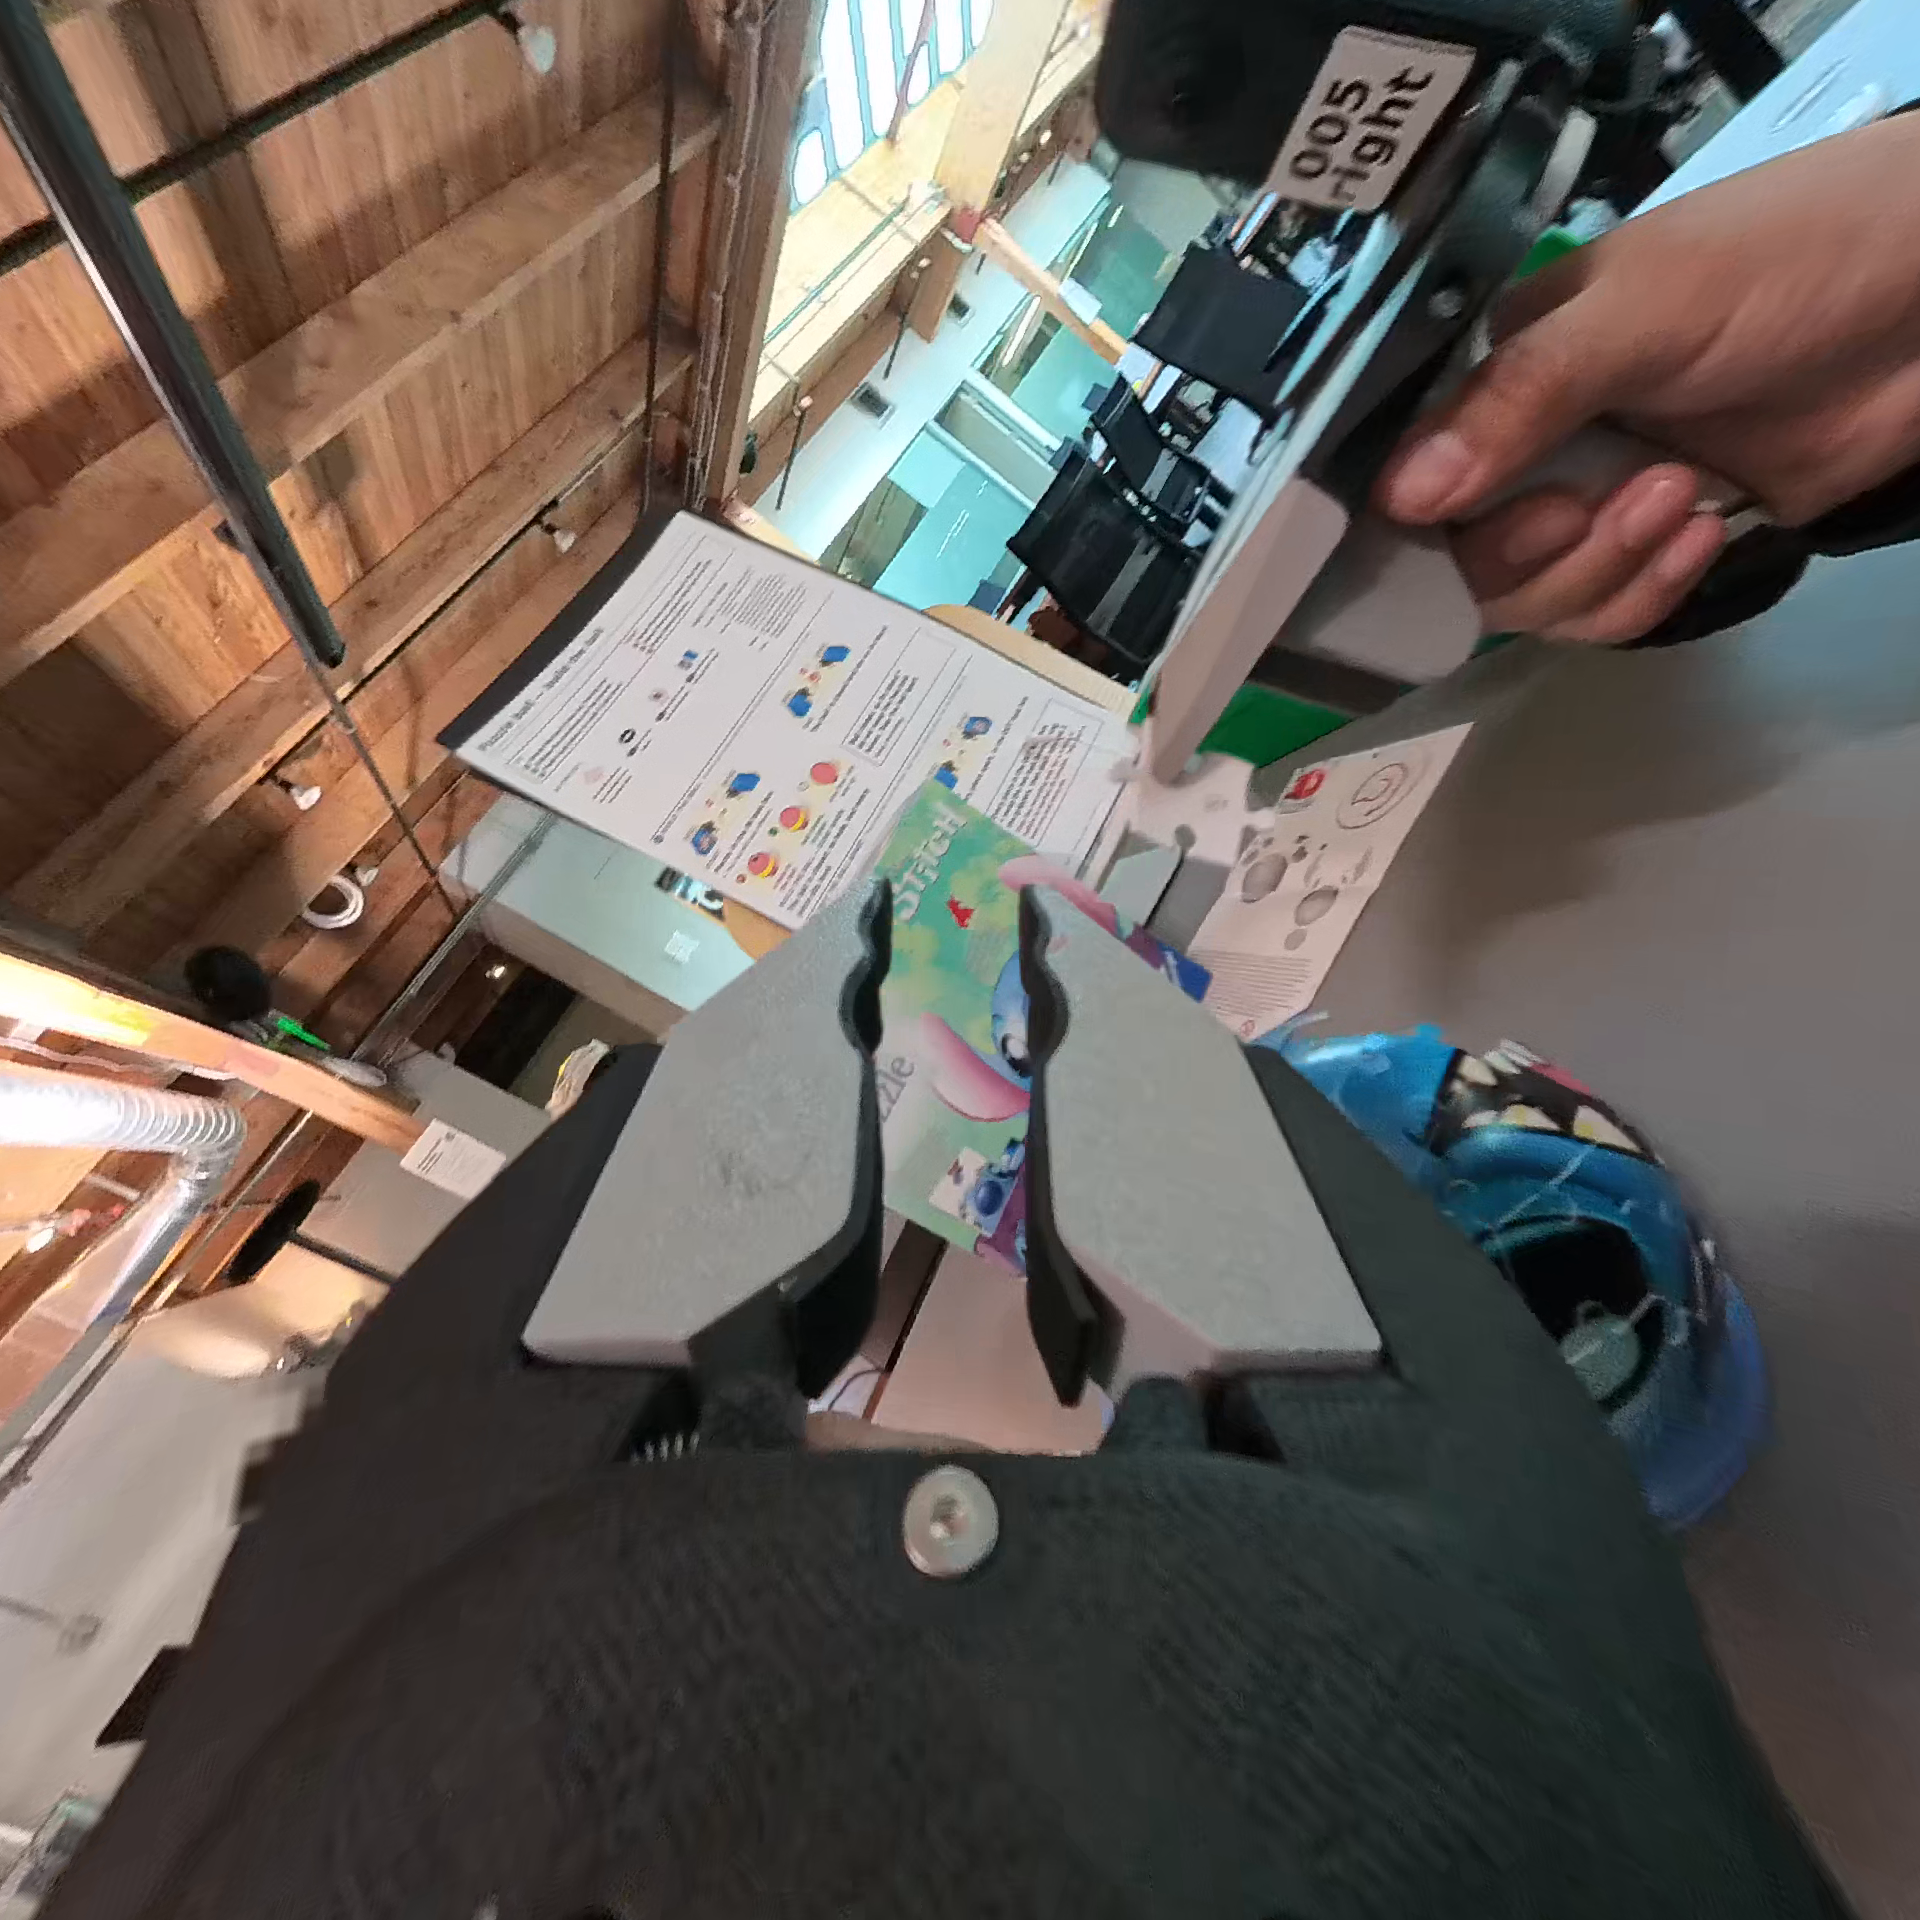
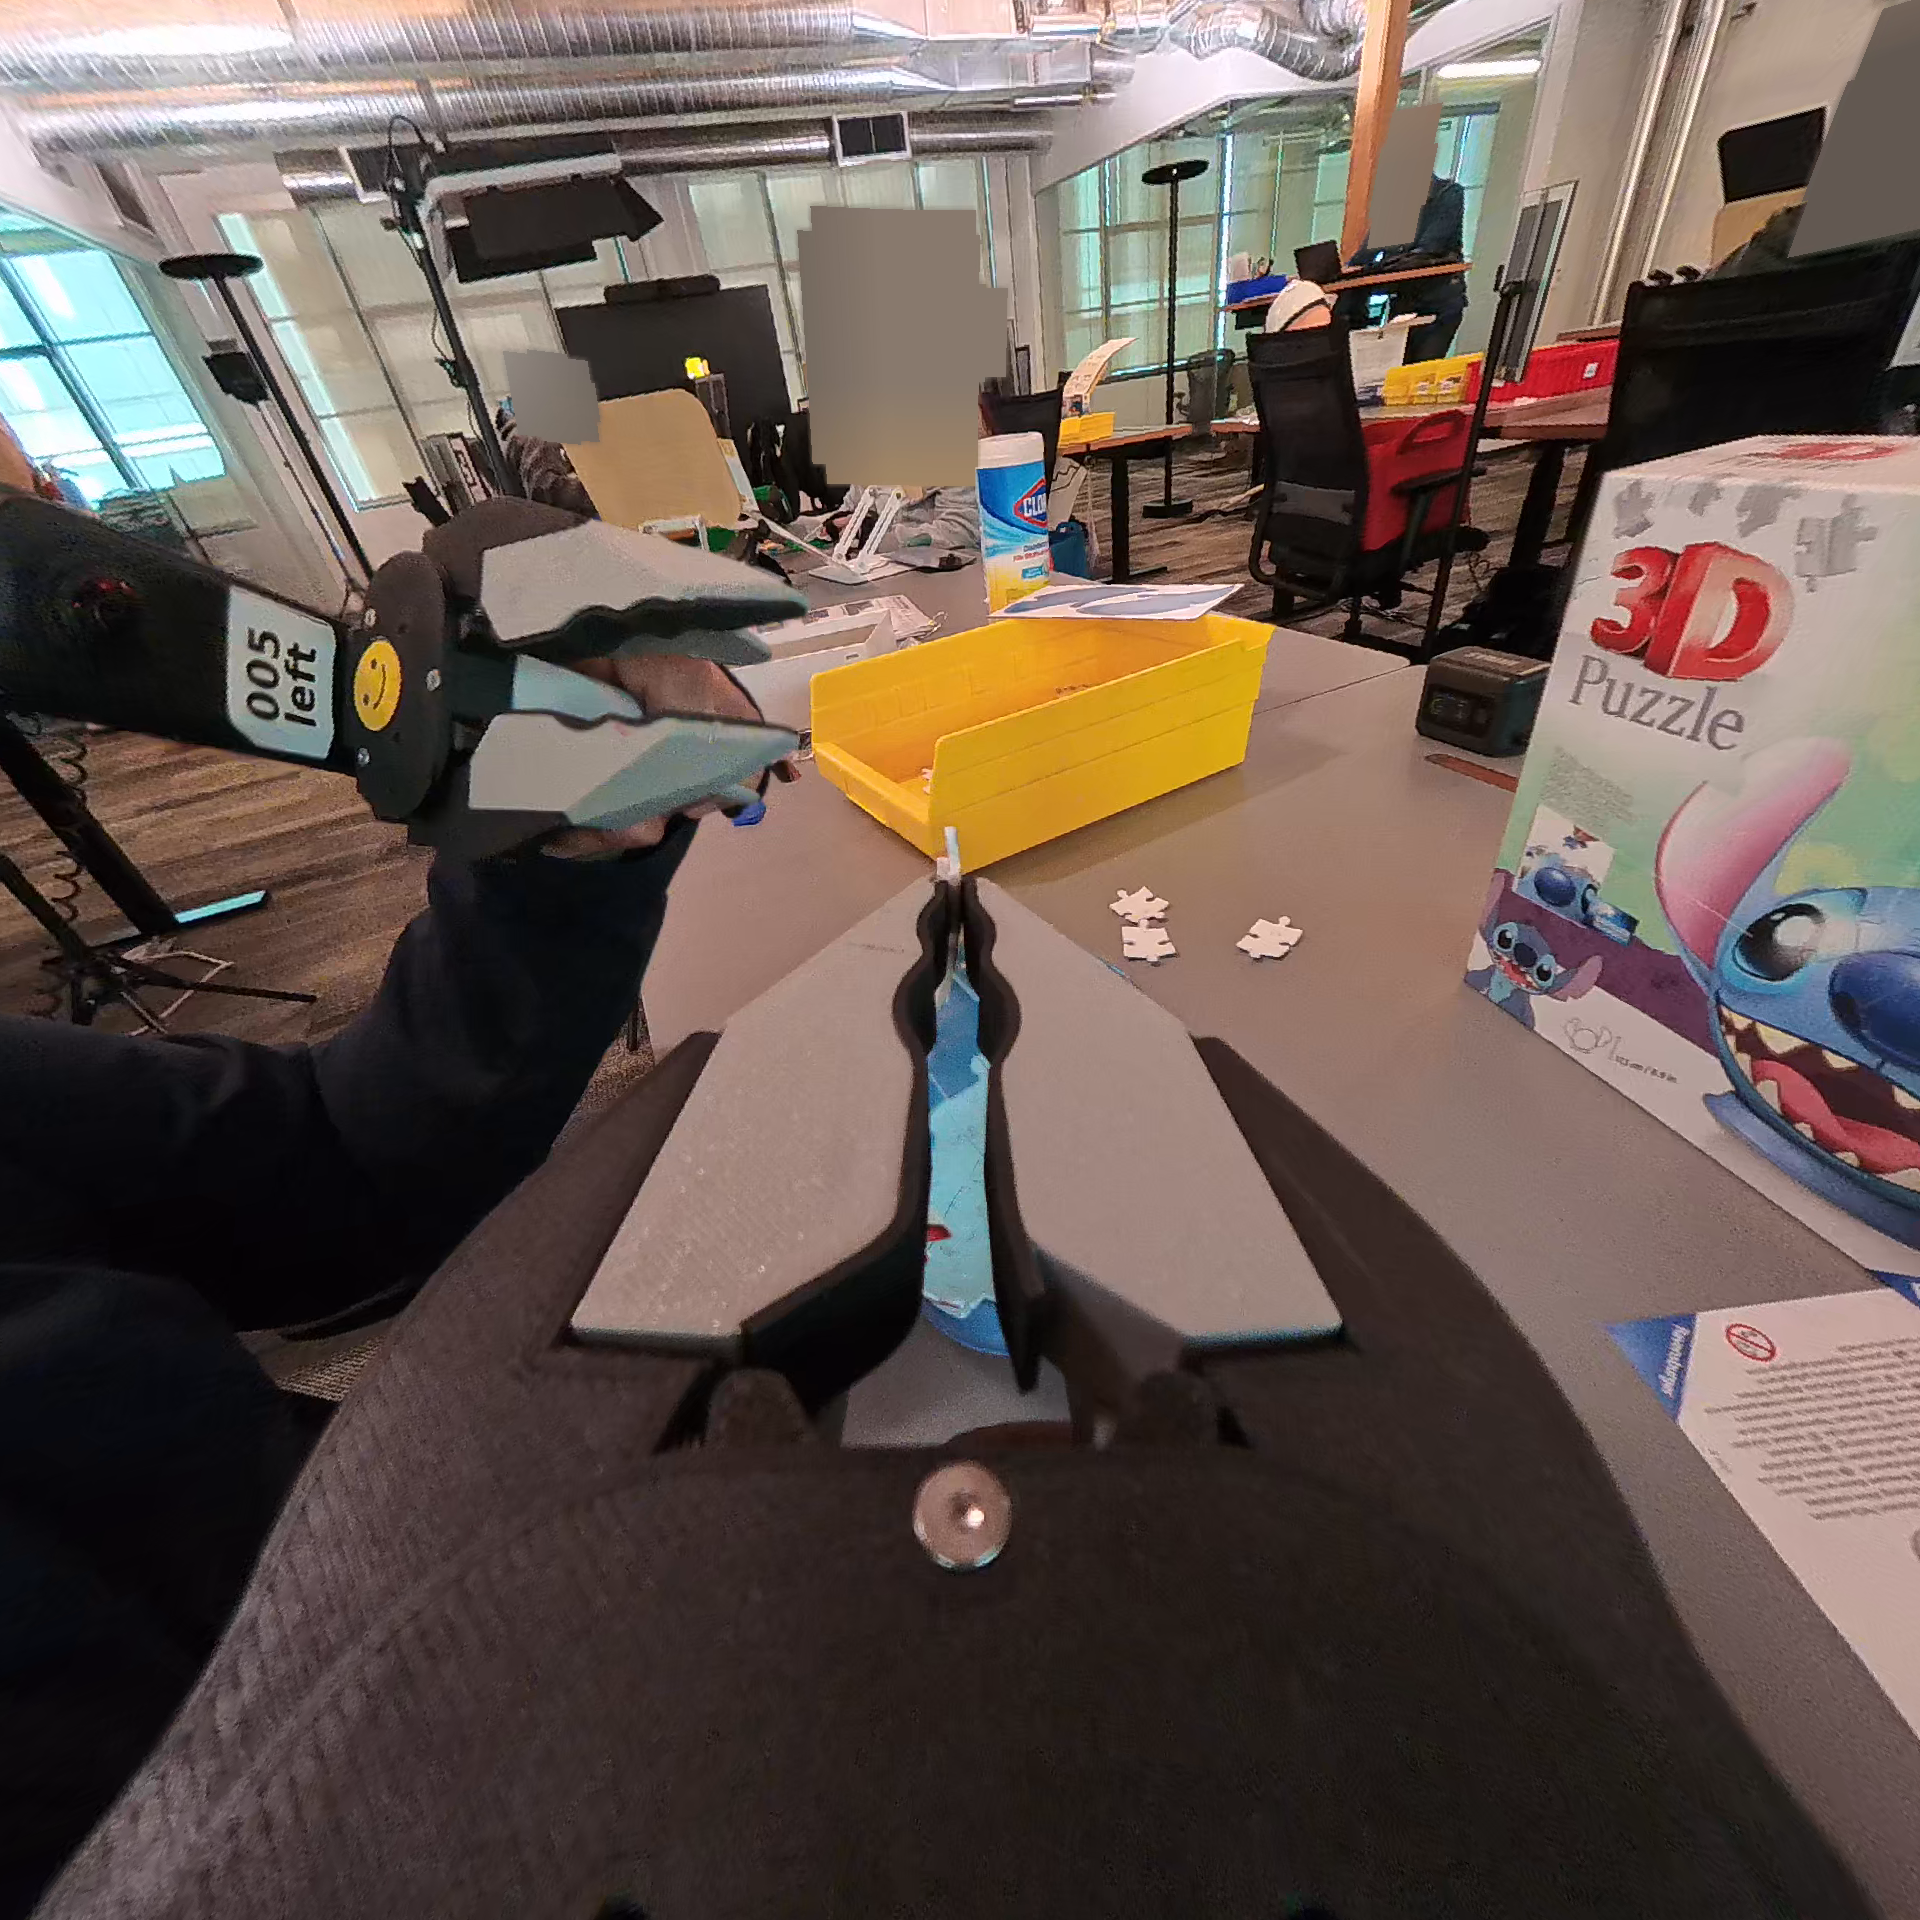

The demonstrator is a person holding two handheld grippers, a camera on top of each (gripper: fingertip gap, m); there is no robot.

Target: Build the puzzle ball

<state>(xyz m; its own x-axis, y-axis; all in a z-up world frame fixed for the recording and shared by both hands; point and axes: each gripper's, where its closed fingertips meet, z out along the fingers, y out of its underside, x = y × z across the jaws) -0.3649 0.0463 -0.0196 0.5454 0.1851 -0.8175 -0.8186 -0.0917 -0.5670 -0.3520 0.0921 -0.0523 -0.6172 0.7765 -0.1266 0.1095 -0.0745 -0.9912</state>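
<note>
The partly built puzzle ball [image 1: 1538, 1236], blue with a toothy mouth printed on it, is sitting on the grey table [image 2: 1351, 821], just to the right of the left gripper [image 1: 954, 914] in the left wrist view. The right gripper [image 2: 954, 894] is pinching a thin blue puzzle piece [image 2: 956, 1164] edge-on, its jaws nearly together with a white tab poking out at the tips. The left gripper is hanging in the air, tilted sideways, jaws a narrow gap apart and holding nothing (the picture is blurred). Three white, face-down loose pieces [image 2: 1195, 925] are lying ahead of the right gripper, near the yellow bin [image 2: 1039, 717]. The puzzle box [image 2: 1714, 831] is standing upright to the right, a printed leaflet [image 2: 1808, 1455] lying flat beside it.
</note>
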